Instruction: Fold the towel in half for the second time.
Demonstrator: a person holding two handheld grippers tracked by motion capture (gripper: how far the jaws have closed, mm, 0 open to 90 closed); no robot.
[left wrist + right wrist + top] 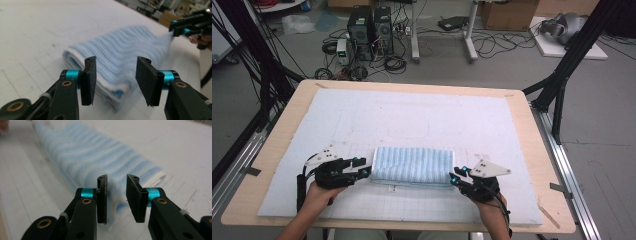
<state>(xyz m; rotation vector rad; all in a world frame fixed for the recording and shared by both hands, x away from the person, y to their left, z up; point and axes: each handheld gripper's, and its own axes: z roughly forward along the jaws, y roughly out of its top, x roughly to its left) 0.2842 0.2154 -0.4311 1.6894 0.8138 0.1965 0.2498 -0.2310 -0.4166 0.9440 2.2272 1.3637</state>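
A folded towel with light blue and white stripes lies flat on the white mat, near its front edge. My left gripper sits at the towel's left end, its jaws open. In the left gripper view the towel stretches away beyond the gripper, whose pads stand apart and do not press on the cloth. My right gripper is at the towel's right end. In the right gripper view its jaws stand a little apart, just short of the towel's near corner.
The mat covers a wooden table with a bare rim all round. Black frame legs stand at both far corners. On the floor behind are computer towers, cables and cardboard boxes. My right gripper appears far off in the left gripper view.
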